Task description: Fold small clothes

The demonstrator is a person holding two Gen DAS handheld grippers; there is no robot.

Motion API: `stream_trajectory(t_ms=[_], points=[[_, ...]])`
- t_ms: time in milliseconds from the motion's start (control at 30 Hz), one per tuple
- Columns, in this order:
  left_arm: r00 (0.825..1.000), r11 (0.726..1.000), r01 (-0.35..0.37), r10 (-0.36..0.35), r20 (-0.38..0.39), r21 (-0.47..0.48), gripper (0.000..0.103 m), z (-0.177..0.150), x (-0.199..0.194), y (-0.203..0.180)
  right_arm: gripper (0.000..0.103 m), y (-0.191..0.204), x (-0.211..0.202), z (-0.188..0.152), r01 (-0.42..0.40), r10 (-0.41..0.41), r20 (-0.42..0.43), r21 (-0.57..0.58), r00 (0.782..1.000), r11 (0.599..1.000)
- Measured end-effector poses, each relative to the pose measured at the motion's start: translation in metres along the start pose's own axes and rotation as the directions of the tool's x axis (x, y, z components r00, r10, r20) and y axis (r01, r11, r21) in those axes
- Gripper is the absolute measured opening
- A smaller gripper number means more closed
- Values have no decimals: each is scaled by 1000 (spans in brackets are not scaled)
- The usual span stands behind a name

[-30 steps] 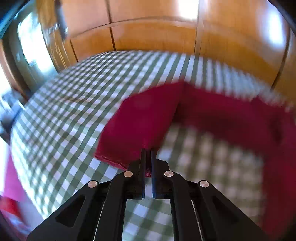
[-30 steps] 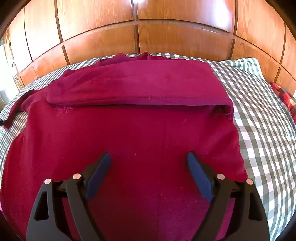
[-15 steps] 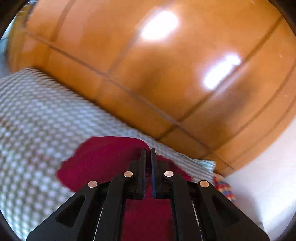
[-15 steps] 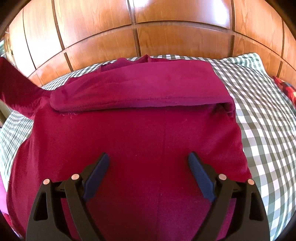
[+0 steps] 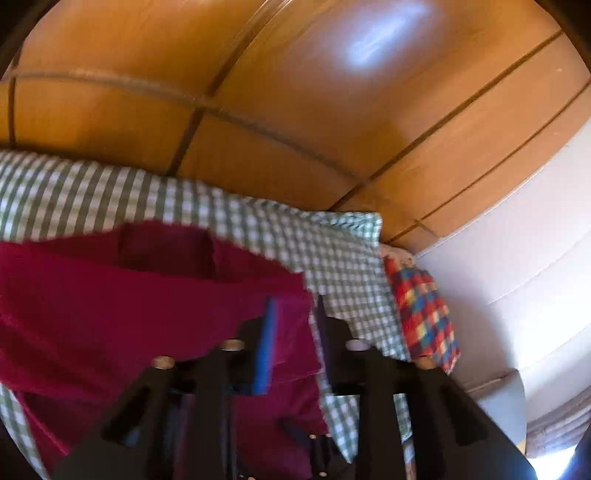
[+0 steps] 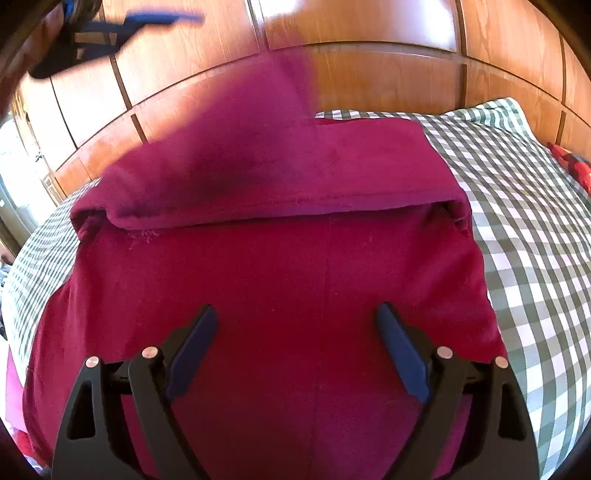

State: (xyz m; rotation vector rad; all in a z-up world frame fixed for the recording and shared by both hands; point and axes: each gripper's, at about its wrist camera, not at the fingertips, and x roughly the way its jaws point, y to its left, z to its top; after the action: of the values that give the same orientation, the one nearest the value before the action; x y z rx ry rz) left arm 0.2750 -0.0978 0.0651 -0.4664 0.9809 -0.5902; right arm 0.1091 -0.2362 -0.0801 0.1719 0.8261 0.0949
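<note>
The left gripper (image 5: 293,314) is partway open and its jaws are opening; the red garment (image 6: 295,258) shows behind the gap between its blue pads, but the blur leaves it unclear whether any cloth is between them, and the pads do not seem to press on it. From the right wrist view this gripper appears high at the upper left (image 6: 162,18), apart from a blurred flap of the garment in mid-air (image 6: 258,103) over the folded upper part. The right gripper (image 6: 295,347) has its jaws spread wide and empty, hovering just above the garment's lower panel. The garment lies spread on the bed's green checked cover (image 6: 535,221), in front of the wooden headboard (image 6: 388,74), with a multicoloured checked cloth (image 5: 421,310) at the bed's far side. A second ago the left gripper was clamped on the garment's edge low over the bed; the cloth has since swung up and across, while the right gripper has stayed put.
</note>
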Motion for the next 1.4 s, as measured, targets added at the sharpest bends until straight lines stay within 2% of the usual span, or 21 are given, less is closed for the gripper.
stream_trajectory(t_ms=[33,67,133,200,233,333,433,500,567,633,667,700,733,800,833,900,967,1067,1133,1267,1400], points=[[1000,1000,-6,6,20,-11,42,-5,-2,9,88,0,0,0,-2,2,-1,1,1000,1000],[1000,1000,-7,8,30,-17,46,-9,-5,18,88,0,0,1,-5,5,-3,2,1000,1000],[998,998,-46,47,43,-32,46,-21,-17,39,87,-2,-3,4,-27,27,-14,12,1000,1000],[992,994,-106,108,66,-35,46,-38,-36,66,69,-7,-11,12,-59,59,-8,36,998,998],[986,989,-148,150,76,-32,46,-50,-45,79,65,-10,-16,18,-82,82,0,56,997,995],[968,972,-231,233,94,-35,46,-80,-61,114,64,-24,-25,44,-151,146,43,143,988,978],[959,962,-268,272,77,-57,46,-113,-67,143,65,-37,-17,74,-172,163,61,214,985,962],[953,956,-286,291,84,-70,46,-131,-69,157,65,-43,1,91,-151,147,33,243,989,958],[955,957,-276,284,89,-91,46,-140,-72,165,64,-45,21,100,-157,168,-16,274,986,949],[957,959,-258,270,106,-115,45,-143,-74,172,53,-44,47,107,-128,157,-85,280,984,951],[957,960,-254,268,114,-121,45,-141,-75,173,40,-41,57,110,-105,140,-116,266,983,958],[956,960,-247,263,127,-128,45,-138,-76,175,29,-37,58,110,-89,123,-123,250,985,964],[955,961,-243,261,138,-135,45,-135,-77,176,22,-35,58,112,-87,119,-121,238,985,967],[947,951,-261,285,149,-166,45,-124,-73,178,2,-33,45,119,-91,114,-95,220,989,971],[944,947,-268,295,149,-178,45,-121,-71,181,3,-34,37,124,-106,125,-74,219,989,970],[924,921,-328,359,132,-210,37,-116,-67,191,2,-36,16,131,-128,135,-17,211,991,969],[913,899,-354,391,111,-257,29,-114,-64,205,2,-42,0,136,-133,130,26,209,991,969],[917,892,-330,381,119,-308,17,-118,-69,220,2,-60,-10,139,-86,72,67,247,995,965],[916,890,-333,383,117,-310,14,-121,-70,224,2,-75,-2,133,-77,70,33,295,997,952],[906,886,-367,409,108,-283,14,-122,-68,220,2,-89,32,106,14,14,-86,310,996,951],[895,882,-405,437,94,-240,14,-126,-73,209,2,-89,30,98,11,13,-73,316,997,949]])
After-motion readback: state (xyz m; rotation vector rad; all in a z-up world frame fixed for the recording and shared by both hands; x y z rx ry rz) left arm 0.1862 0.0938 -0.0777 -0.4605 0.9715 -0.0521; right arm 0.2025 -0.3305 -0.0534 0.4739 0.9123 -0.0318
